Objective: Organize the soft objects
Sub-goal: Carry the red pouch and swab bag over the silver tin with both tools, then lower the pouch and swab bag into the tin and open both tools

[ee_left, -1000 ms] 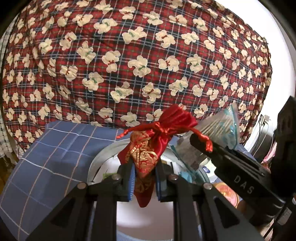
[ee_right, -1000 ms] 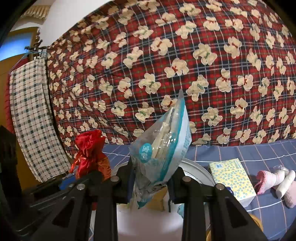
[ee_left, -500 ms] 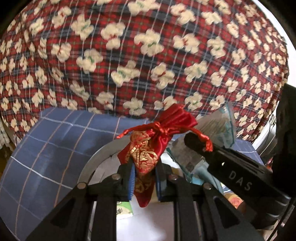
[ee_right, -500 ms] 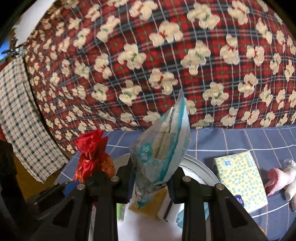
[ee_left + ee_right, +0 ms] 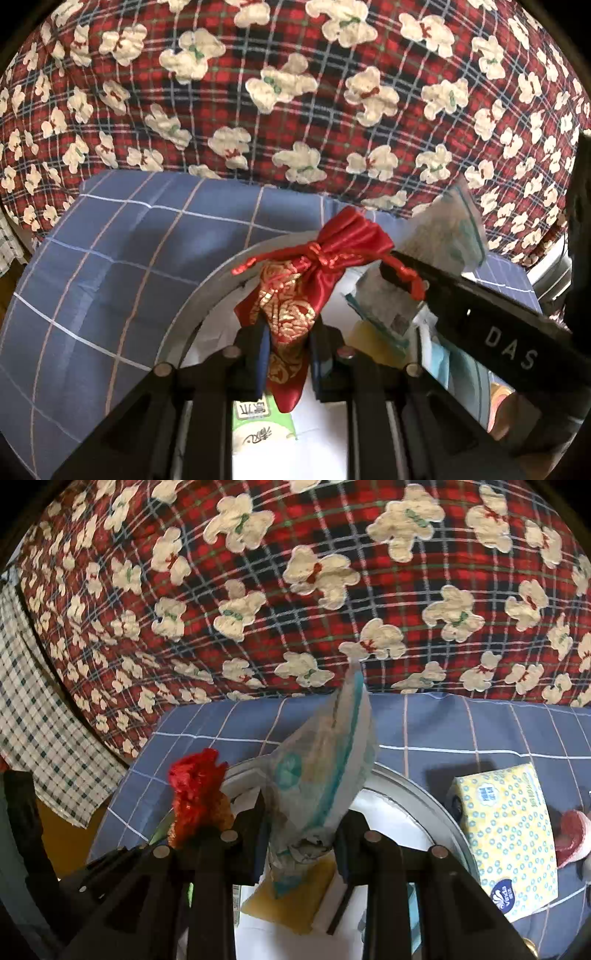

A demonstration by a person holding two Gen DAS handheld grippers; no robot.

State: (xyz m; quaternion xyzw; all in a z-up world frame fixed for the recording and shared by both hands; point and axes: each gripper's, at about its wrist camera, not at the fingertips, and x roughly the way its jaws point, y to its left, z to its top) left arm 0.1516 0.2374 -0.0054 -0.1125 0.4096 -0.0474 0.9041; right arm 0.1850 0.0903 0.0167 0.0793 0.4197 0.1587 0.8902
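The left tongs stayed clenched on the red and gold drawstring pouch, gripping its lower half so the tied neck and tassel cords stood up above the pads, and the right tongs stayed clenched on the bottom of a crinkled teal and white plastic packet, which rose upright between the fingers. Compared with a second earlier, both views had tilted downward and drawn closer to the round white basin with a grey rim: more of the blue checked sheet filled the lower left of the left view, and the red plaid quilt with cream bears loomed larger across the top. Inside the basin, items hidden or barely seen before had come into view under the tongs, a green and white pack below the pouch and a yellow sponge-like piece below the packet. The yellow dotted tissue box lay on the sheet just right of the basin, now lower and nearer the frame edge, with a pink and white plush thing beside it, mostly cut off. The pouch and packet were held side by side over the basin, neither grip having changed
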